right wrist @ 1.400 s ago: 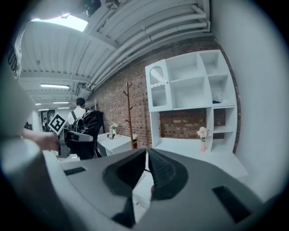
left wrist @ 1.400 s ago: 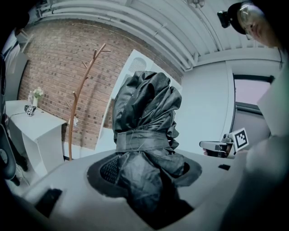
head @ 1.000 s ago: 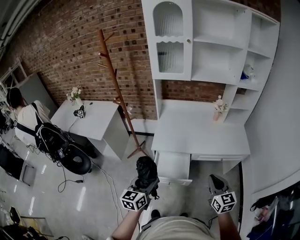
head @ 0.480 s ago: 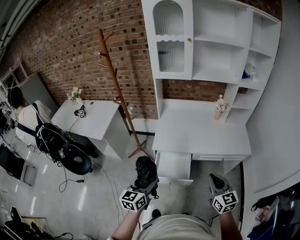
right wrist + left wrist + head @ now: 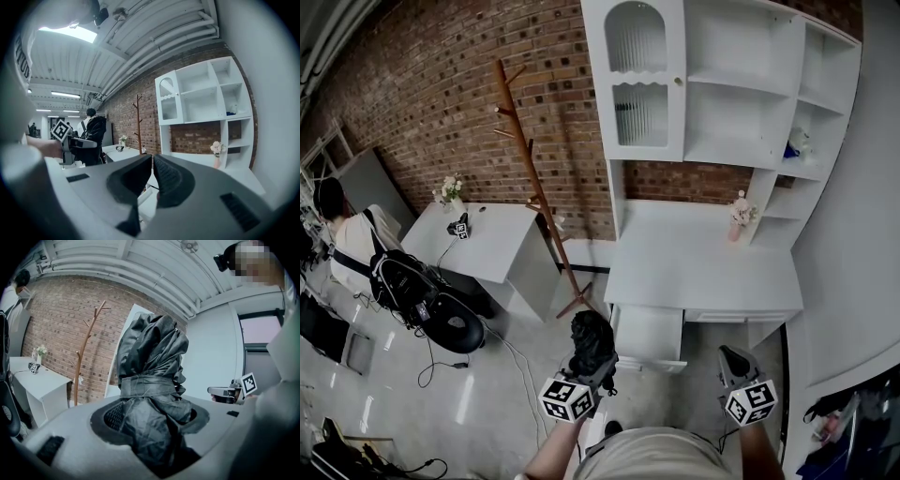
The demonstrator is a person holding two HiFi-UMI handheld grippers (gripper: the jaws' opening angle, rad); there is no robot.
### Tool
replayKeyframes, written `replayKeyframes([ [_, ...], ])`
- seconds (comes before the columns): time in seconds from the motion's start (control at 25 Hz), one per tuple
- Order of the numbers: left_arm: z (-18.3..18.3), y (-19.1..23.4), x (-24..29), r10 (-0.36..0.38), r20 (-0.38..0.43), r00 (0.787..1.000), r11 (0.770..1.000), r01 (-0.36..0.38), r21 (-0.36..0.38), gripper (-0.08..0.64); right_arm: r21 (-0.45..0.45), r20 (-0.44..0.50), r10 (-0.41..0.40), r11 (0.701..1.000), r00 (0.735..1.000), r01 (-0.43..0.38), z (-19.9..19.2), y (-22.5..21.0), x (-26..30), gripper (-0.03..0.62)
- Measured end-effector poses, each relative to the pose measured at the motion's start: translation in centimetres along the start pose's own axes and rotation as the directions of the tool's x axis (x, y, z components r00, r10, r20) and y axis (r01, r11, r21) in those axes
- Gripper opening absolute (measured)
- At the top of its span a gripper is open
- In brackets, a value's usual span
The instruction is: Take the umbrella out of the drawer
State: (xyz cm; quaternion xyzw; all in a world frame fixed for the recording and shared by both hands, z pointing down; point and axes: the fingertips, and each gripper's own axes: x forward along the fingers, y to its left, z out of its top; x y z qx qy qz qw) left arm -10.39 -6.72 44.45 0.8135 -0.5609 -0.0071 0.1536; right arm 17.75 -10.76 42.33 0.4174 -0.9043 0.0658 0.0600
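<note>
A person's left hand-held gripper pinches a folded black umbrella, its jaws spread fairly wide around the bunched fabric just below the fastening strap, with the bundled upper part standing above them. In the head view the umbrella is clear of the drawer, which stands pulled out under the left end of the white worktop. The umbrella is held over the floor just off the worktop's front left corner. The right hand-held gripper, in front of the worktop's front edge toward its right corner, has its jaws pressed all but together, with a thin slit between the pads and nothing in them. A small vase of flowers stands near the worktop's back right corner, below a white shelf unit on the brick wall. A wooden coat stand rises to the left.
</note>
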Motion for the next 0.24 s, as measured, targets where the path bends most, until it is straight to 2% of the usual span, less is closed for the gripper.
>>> replayKeyframes([
  [0.24, 0.3, 0.18, 0.37, 0.0, 0.002, 1.0, 1.0, 0.0, 0.0, 0.261, 0.002, 0.005, -0.002, 1.0, 1.0, 0.002, 0.39, -0.31, 0.18, 0.035],
])
